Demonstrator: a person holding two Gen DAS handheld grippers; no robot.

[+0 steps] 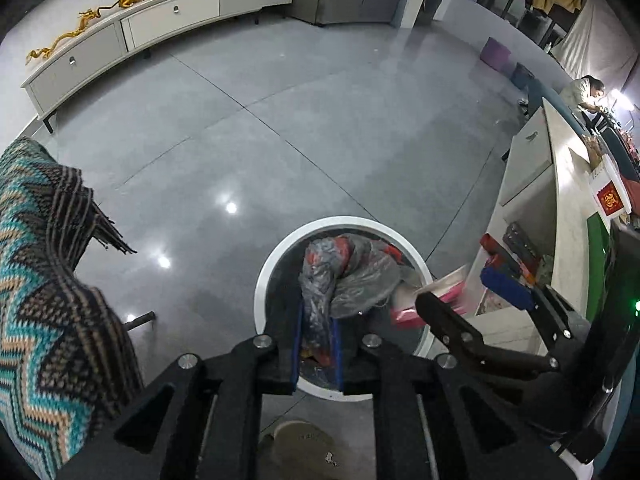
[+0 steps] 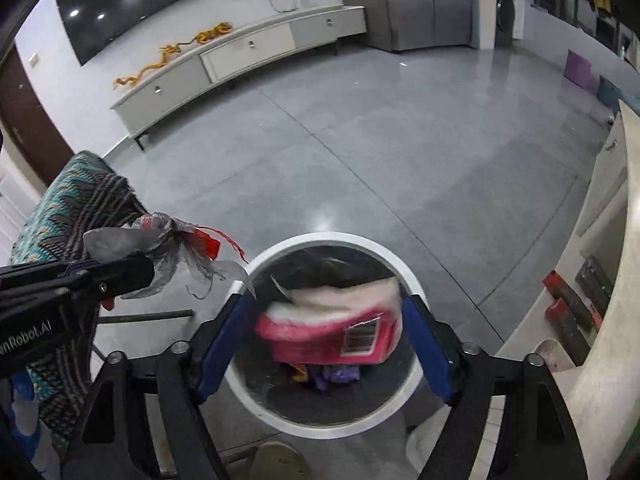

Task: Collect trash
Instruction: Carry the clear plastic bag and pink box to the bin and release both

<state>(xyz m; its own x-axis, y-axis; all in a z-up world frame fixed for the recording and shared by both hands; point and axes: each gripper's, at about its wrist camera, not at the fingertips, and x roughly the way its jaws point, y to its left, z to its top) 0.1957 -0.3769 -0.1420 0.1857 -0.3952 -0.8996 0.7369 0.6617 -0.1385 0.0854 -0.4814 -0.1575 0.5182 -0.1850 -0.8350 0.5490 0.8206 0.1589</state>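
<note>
A round white-rimmed bin [image 1: 264,280] stands on the grey floor below both grippers. My left gripper [image 1: 318,312] is shut on a crumpled grey plastic bag [image 1: 352,276] with red showing inside, held over the bin's opening. In the right wrist view that bag [image 2: 176,248] sticks out of the left gripper [image 2: 140,272] beside the bin rim [image 2: 328,238]. My right gripper [image 2: 326,300] is open wide over the bin. A pink package [image 2: 320,336] with a barcode, motion-blurred, is between its fingers with a gap at the left pad. Some purple trash [image 2: 336,374] lies in the bin.
A zigzag knit throw [image 1: 48,280] drapes over a seat at the left. A pale counter [image 1: 560,184] with red and dark items runs along the right. A low white sideboard [image 1: 160,28] lines the far wall. A person [image 1: 580,88] sits at the far right.
</note>
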